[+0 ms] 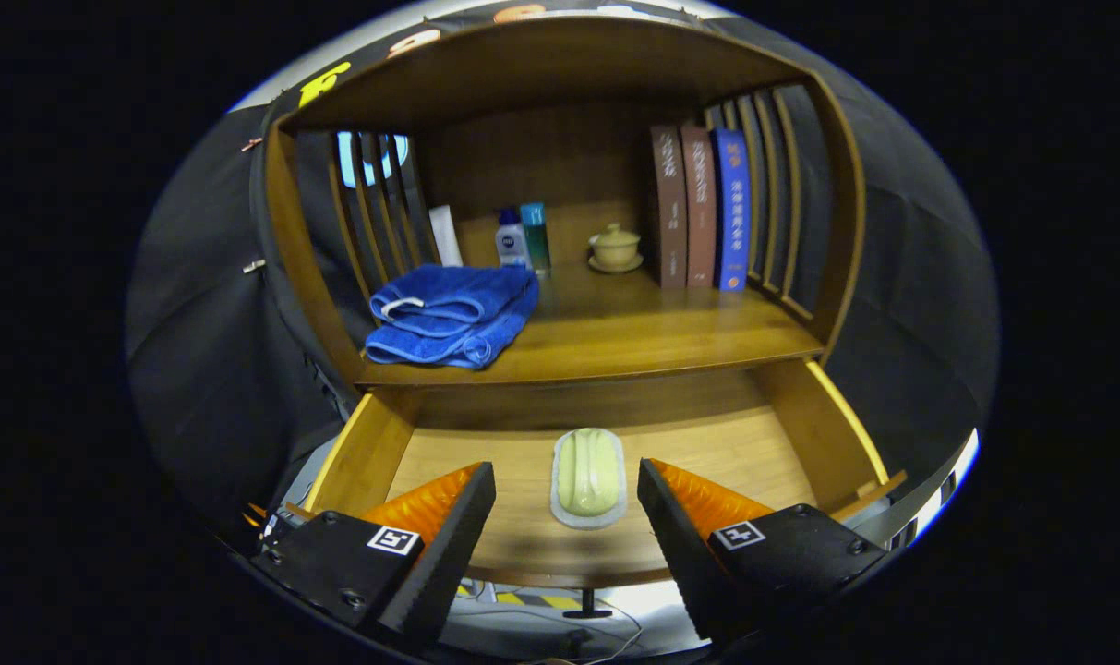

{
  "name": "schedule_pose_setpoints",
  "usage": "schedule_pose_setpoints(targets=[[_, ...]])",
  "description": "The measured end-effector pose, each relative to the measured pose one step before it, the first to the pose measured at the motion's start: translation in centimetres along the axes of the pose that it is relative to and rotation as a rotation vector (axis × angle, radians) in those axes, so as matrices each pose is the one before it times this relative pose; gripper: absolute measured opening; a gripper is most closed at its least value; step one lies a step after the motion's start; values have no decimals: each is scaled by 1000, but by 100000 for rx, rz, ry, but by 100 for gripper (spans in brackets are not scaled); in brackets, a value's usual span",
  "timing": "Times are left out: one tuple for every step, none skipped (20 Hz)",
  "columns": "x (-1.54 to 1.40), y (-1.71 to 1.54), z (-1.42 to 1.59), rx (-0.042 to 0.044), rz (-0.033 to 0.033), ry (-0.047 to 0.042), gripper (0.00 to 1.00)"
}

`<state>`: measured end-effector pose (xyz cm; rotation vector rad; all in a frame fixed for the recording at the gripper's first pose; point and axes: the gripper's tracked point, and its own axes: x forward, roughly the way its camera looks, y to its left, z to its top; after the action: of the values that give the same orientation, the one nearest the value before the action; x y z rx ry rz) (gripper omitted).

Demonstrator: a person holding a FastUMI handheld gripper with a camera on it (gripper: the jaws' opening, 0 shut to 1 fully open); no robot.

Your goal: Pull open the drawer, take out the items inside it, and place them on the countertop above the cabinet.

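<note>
Drawer (800, 434) is standing pulled out, and the soap in its dish (588, 478) is lying on the drawer floor at 12 o'clock from the gripper (567, 499), level with the spread fingertips and touching neither. Judging the step as the pick: lowering straight down, centring the dish's short sides between the pads, then closing gently since the soap looks slippery. The countertop (633, 337) at 12 o'clock above, right of the towel (453, 314), is offering bare room.

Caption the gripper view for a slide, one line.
Open fingers flank a green soap dish in the pulled-open drawer; blue towel lies on the countertop above.
</note>
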<state>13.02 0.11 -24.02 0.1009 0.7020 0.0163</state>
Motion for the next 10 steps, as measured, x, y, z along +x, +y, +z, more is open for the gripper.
schedule_pose_setpoints(targets=[[1197,62,-146,-784,49,4489,99],[1185,-123,-60,-1098,-990,3987,99],[1132,-80,-42,-772,-677,3919,99],[1160,173,-169,-242,-81,4032,99],[909,-42,-205,-186,-279,4233,99],[970,-151,-140,424,-279,3203,98],[775,-312,95,525,-1016,3014,98],[670,-248,-330,-59,-784,3515,96],[652,-255,-178,-103,-838,3269,94],[707,-271,-240,538,-610,3014,93]])
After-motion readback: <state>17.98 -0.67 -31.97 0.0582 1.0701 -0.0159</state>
